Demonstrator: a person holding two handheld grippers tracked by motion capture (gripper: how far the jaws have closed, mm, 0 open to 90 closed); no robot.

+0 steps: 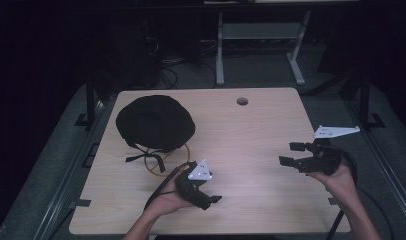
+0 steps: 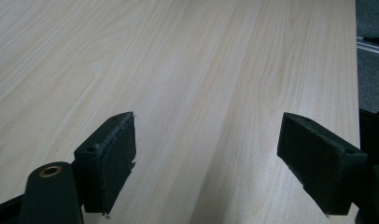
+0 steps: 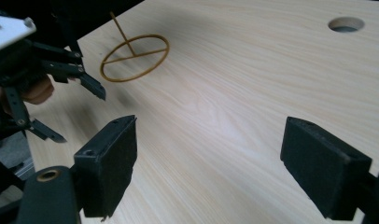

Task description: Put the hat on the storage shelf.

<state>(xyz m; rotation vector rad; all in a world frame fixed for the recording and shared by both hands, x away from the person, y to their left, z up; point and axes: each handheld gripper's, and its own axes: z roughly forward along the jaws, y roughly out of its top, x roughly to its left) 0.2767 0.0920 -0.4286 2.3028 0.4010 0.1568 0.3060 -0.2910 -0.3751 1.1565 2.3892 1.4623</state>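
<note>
Both jaws wide apart on left gripper (image 1: 211, 192) and right gripper (image 1: 287, 153), holding nothing; probably just starting, reaching next toward black hat (image 1: 155, 122) on stand (image 1: 161, 162).

— What carries everything here?
— A pale wood-grain counter (image 1: 251, 145), with a round hole (image 1: 242, 101) near its far edge.
— And what lies on it?
— A black hat (image 1: 155, 121) at the far left, its straps (image 1: 141, 156) trailing toward the near side. Just beside it sits a thin yellow ring stand (image 1: 163, 162), a hoop with a bar across it and a stem slanting up toward the hat.
— Anything else?
— Bare wood across the middle and right.
</note>
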